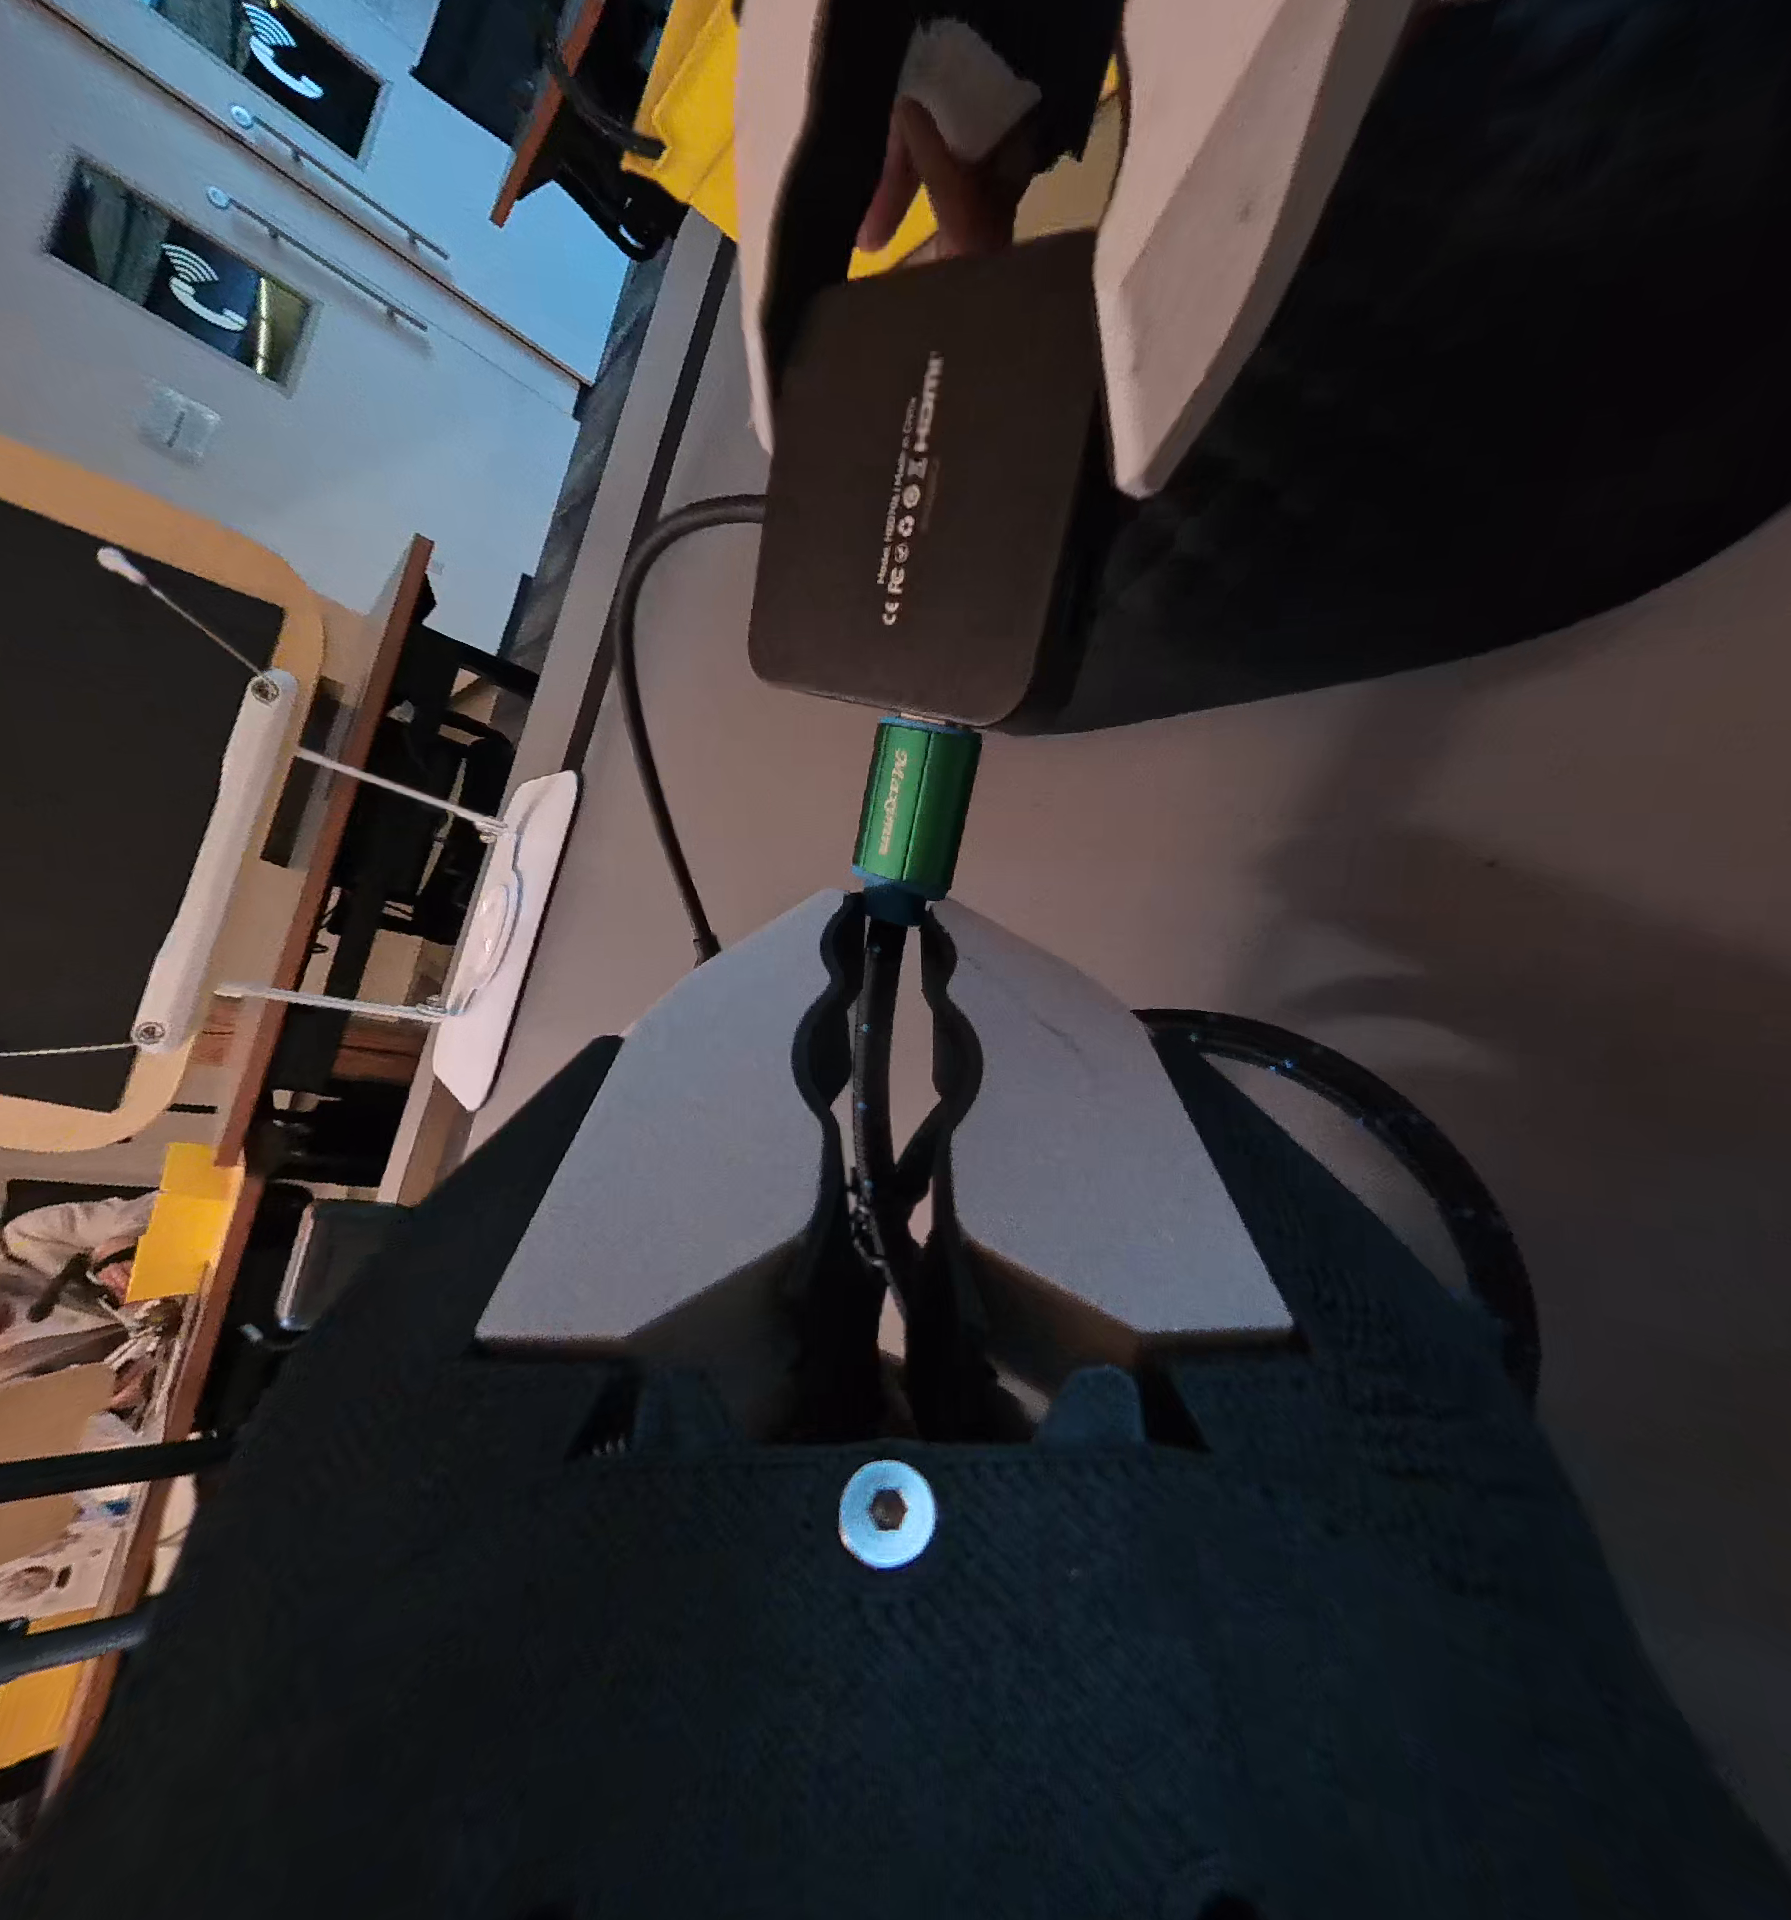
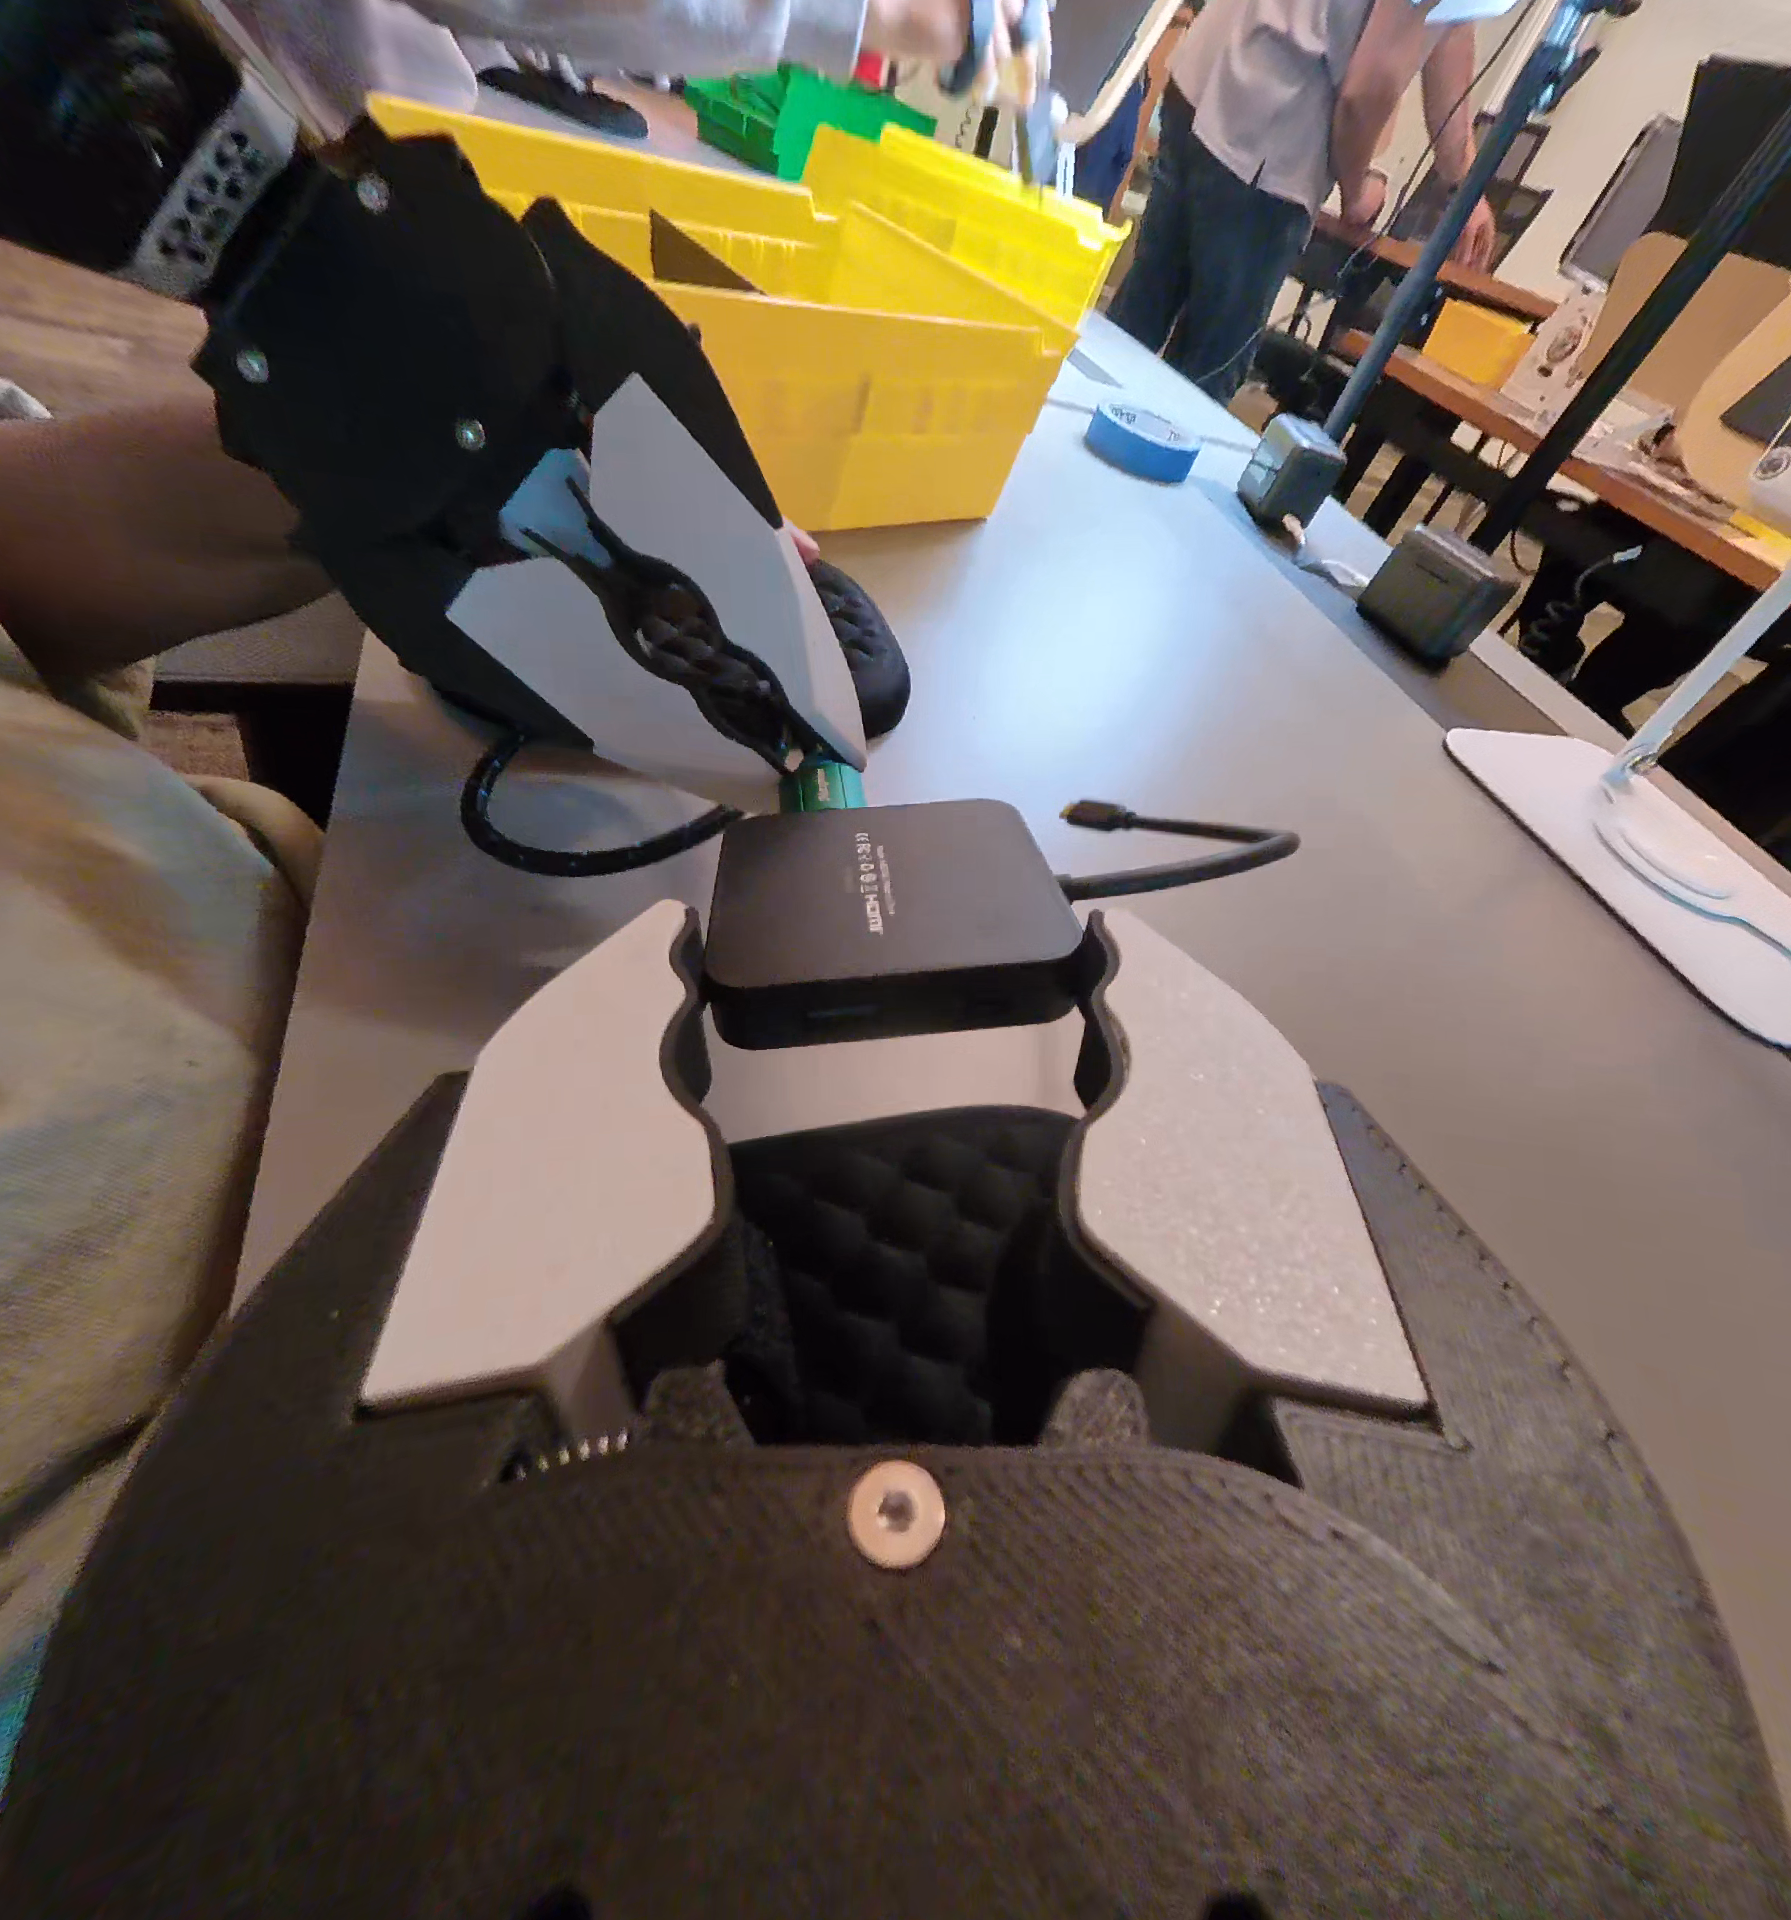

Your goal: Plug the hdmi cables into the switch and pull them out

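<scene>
- Our left gripper (image 1: 886, 914) is clamped on a black braided cable (image 1: 875, 1049), just behind its green plug (image 1: 912, 810); the cable runs back between the two fingers.
- The green plug meets the edge of the black switch box (image 1: 922, 488), with a sliver of silver metal showing at the join, so we cannot tell whether it is seated all the way in.
- Our right gripper (image 2: 891, 961) is closed on the switch box (image 2: 886, 894), one grey finger (image 2: 600, 1049) pressed to each of its side edges, holding it flat with its printed face up.
- In the right wrist view the box looks lifted a little above the grey surface (image 2: 1234, 727), though we cannot be certain of the gap.
- The box's near edge shows two open ports facing the right wrist camera.
- A second, thinner black lead (image 2: 1182, 847) leaves the far right corner of the box and lies on the surface, ending in a small loose plug (image 2: 1093, 814).
- Slack from the braided cable curls in a loop (image 2: 579, 842) on the surface beneath the left gripper (image 2: 813, 758).
- Farther back stand yellow bins (image 2: 870, 343) and a roll of blue tape (image 2: 1143, 436); a white stand base (image 2: 1649, 894) rests to the right.
- People stand at the far end of the room.
</scene>
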Tool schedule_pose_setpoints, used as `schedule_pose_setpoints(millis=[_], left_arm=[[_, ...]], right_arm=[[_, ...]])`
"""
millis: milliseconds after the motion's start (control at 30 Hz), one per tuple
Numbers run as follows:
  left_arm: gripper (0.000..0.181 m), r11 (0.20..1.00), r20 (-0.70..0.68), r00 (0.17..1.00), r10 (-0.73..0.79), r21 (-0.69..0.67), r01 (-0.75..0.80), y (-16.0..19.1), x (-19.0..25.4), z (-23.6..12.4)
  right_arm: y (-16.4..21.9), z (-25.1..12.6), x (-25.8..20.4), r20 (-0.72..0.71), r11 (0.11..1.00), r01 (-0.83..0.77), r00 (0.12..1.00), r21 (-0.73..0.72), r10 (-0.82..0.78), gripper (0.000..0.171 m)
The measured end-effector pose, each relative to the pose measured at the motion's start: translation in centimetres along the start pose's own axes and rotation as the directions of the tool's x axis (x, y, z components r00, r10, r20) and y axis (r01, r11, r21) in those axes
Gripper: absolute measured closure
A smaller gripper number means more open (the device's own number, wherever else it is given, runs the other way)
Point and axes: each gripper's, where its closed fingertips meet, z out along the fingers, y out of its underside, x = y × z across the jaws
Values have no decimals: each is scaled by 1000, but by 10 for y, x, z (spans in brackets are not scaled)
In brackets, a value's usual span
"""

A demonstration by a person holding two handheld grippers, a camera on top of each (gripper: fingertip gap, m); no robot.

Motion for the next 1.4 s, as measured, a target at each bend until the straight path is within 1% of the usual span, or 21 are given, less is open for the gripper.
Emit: schedule_pose_setpoints(millis=[100,233,333,367,433,533,567,633,667,700,733,833,867,933,967,1033,1100,1200,1267,1333,1400], left_arm=[[172,1000,-1,1000,2,10,-1,-3,1,-1],[172,999,31,999,39,11,-40,-3,-5,-5],[171,998,26,999,-20,63,18,-9,-11,-12],[171,996,16,998,-53,79,52,-10,-13,-13],[171,992,6,996,-90,85,89,-7,-16,-16],[171,994,-6,997,-78,79,79,0,-16,-17],[171,994,-18,997,-77,80,79,0,-14,-17],[171,992,-38,996,-85,87,88,-1,-11,-17],[171,991,-44,995,-88,95,92,-3,-10,-17],[171,990,-51,995,-92,105,97,-6,-9,-17],[171,988,-58,994,-94,117,100,-9,-8,-17],[171,985,-76,994,-76,152,87,-18,-3,-19],[171,985,-62,996,-66,153,75,-18,-5,-20],[170,979,-24,997,-71,188,74,-23,-12,-23],[164,972,18,996,-83,220,77,-27,-19,-26],[154,943,147,979,-143,320,89,-38,-44,-40],[148,881,274,926,-258,461,109,-48,-74,-66],[147,731,324,821,-470,665,155,-48,-108,-105],[147,647,328,758,-564,746,158,-40,-121,-122],[147,627,354,718,-599,765,147,-28,-128,-127],[147,664,384,711,-590,732,155,-16,-129,-118]], right_arm=[[-5,-3,0,7,999,-10,1000,39,10,101],[-4,-2,-1,-4,999,28,1000,16,-28,101],[-15,-5,1,-31,994,81,996,72,-79,102],[-18,-7,4,-70,988,128,990,83,-122,102],[-22,-12,9,-151,952,299,946,64,-287,92],[-15,-14,10,-205,817,567,792,-106,-575,93],[-13,-12,13,-219,740,646,707,-186,-673,95],[-14,-8,16,-232,520,788,466,-330,-854,104],[-13,-4,14,-211,422,823,367,-381,-906,112],[-10,2,13,-181,358,835,309,-418,-934,116],[-8,6,13,-164,328,833,284,-445,-945,120],[-11,11,15,-185,270,823,203,-500,-962,156],[-12,11,16,-180,252,813,183,-524,-966,157],[-17,8,17,-196,258,801,178,-540,-964,157],[-21,4,19,-213,274,790,185,-548,-959,157],[-28,-9,31,-238,276,743,161,-610,-958,157],[-34,-29,45,-265,278,680,126,-678,-956,157],[-48,-73,68,-323,294,560,50,-775,-945,157],[-58,-110,80,-378,336,468,4,-817,-926,157],[-67,-150,90,-426,378,369,-55,-849,-903,157],[-71,-187,97,-466,426,274,-99,-862,-879,155]])
